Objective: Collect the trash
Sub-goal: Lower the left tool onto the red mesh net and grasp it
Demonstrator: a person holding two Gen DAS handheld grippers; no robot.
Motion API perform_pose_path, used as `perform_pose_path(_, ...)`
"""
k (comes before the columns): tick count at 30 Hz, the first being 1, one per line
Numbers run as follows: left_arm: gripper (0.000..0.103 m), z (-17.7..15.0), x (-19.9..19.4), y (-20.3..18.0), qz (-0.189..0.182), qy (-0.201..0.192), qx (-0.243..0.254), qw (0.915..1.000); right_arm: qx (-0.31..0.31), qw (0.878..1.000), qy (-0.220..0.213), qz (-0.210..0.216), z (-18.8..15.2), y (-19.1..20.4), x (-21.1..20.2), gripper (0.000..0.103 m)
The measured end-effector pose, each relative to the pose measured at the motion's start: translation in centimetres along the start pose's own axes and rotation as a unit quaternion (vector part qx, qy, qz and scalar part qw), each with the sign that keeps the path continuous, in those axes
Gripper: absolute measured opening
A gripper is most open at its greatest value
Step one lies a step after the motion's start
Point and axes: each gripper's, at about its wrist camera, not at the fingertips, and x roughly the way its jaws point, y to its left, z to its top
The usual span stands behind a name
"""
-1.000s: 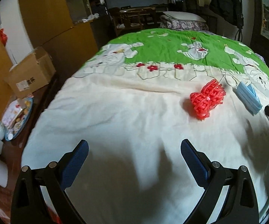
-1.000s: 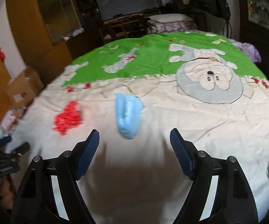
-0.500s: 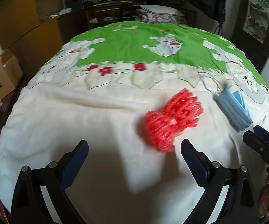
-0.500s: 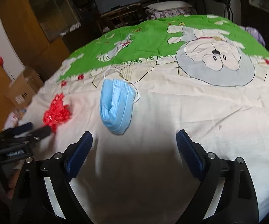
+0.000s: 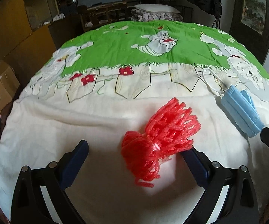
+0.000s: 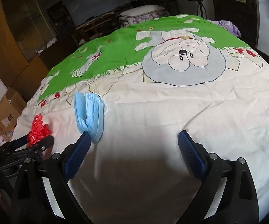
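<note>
On the bedspread [image 5: 78,123], red netting [image 5: 158,140] lies between the gaping left tool [image 5: 134,160] — ungripped.

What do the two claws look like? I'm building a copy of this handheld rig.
Both match. The left claw and right claw each have two matte black angular plastic arms with triangular cut-outs and silver pivot bolts. The fingers end in flat, dark blue pads with fine ribbing. No cables or sleeves show.

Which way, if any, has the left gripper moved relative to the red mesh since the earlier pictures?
Yes. The left gripper has closed in on the red mesh, which earlier lay farther off toward the mask and now sits between its open jaws.
</note>
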Motion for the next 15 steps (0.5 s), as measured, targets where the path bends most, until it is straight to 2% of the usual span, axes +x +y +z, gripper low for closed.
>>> perform_pose_path(3,0.098,-0.1,0.4,-0.2,0.008,-0.007,0.004,0.9999,0.009,1.000,-0.003,0.010,0.0,-0.4,-0.1,0.093)
perform_pose_path(9,0.099,-0.2,1.1,0.8,-0.021,0.005,-0.026,0.9994,0.009,1.000,-0.004,0.011,-0.2,-0.4,-0.1,0.093)
perform_pose_path(15,0.099,-0.4,1.0,0.4,-0.012,0.001,-0.022,0.9997,0.009,1.000,-0.005,0.011,-0.2,-0.4,-0.1,0.093)
